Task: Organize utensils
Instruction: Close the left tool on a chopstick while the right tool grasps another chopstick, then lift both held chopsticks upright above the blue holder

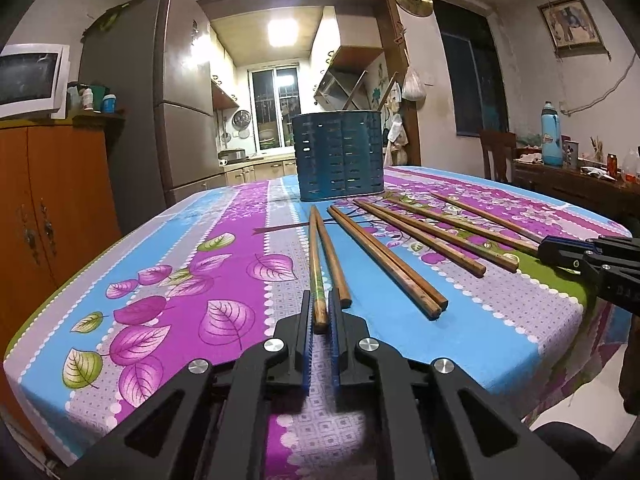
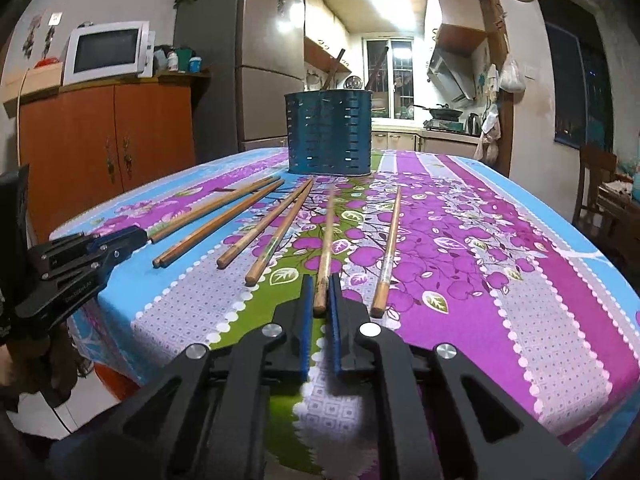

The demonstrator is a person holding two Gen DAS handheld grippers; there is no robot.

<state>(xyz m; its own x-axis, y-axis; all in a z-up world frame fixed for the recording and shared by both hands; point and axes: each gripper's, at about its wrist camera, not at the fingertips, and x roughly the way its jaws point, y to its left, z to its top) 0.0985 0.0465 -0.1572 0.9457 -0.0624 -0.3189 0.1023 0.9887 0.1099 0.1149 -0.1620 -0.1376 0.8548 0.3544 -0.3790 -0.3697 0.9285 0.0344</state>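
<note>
**A:** What is each claw doing?

**B:** The left gripper (image 1: 320, 312) has its jaws narrowed around the near end of a green-marked chopstick (image 1: 316, 264). The pads look close to it on both sides, but I cannot tell whether they truly pinch it. The right gripper (image 2: 320, 296) is the same story: jaws close on either side of the butt of a pale chopstick (image 2: 326, 248), firm contact unclear.

**A:** And beyond the fingers?

**B:** Take the blue slotted holder (image 1: 338, 156) as the landmark. It stands upright on the floral tablecloth (image 1: 180, 264), at the far end, with a couple of sticks already poking out of its top. All the loose chopsticks lie flat on the near side of it, fanned with their tips aimed toward it. A dark pair (image 1: 384, 256) lies just right of the left claw's stick. A lone chopstick (image 2: 388, 248) lies just right of the right claw's one.

**A:** Behind the holder?

**B:** A lit kitchen doorway (image 2: 396, 60).
</note>
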